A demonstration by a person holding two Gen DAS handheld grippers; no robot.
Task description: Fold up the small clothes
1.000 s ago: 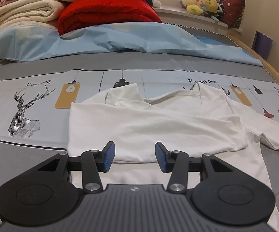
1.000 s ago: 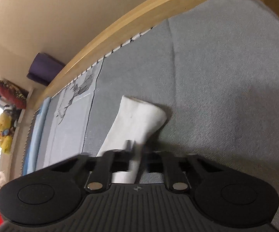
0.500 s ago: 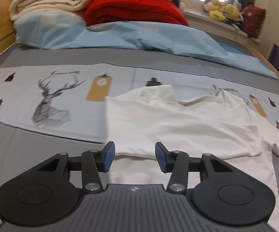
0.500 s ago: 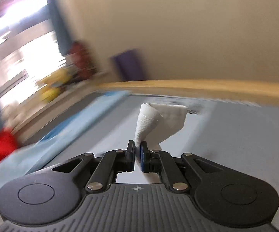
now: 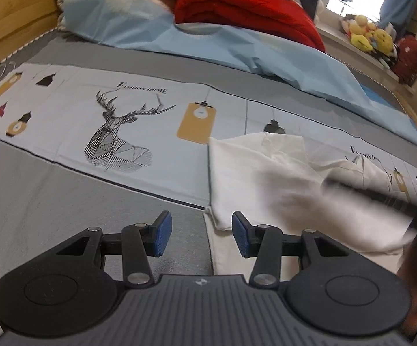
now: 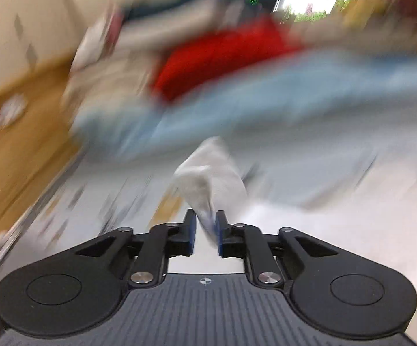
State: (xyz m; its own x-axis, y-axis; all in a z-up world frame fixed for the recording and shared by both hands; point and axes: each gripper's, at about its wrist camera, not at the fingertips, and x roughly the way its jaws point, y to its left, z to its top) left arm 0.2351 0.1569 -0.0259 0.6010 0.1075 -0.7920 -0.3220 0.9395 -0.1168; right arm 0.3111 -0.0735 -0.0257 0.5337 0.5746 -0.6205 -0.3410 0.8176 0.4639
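right tongs swung from bed edge to above shirt, jaws opening around sleeve

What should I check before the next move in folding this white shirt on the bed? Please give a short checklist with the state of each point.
1. Left gripper free: ok, jaws apart, nothing between them.
2. Right gripper letting go of the sleeve: not ok yet, jaws are opening but the white cloth is between them.
3. Sleeve laid over the white shirt: cannot tell, both views are blurred there.
4. Shirt's left edge straight: ok, a clean line on the bed sheet.
5. Shirt's near corner flat: not ok, it is bunched just ahead of the left gripper.
6. Space beside the shirt: ok, only the printed sheet there; red blanket lies far back.
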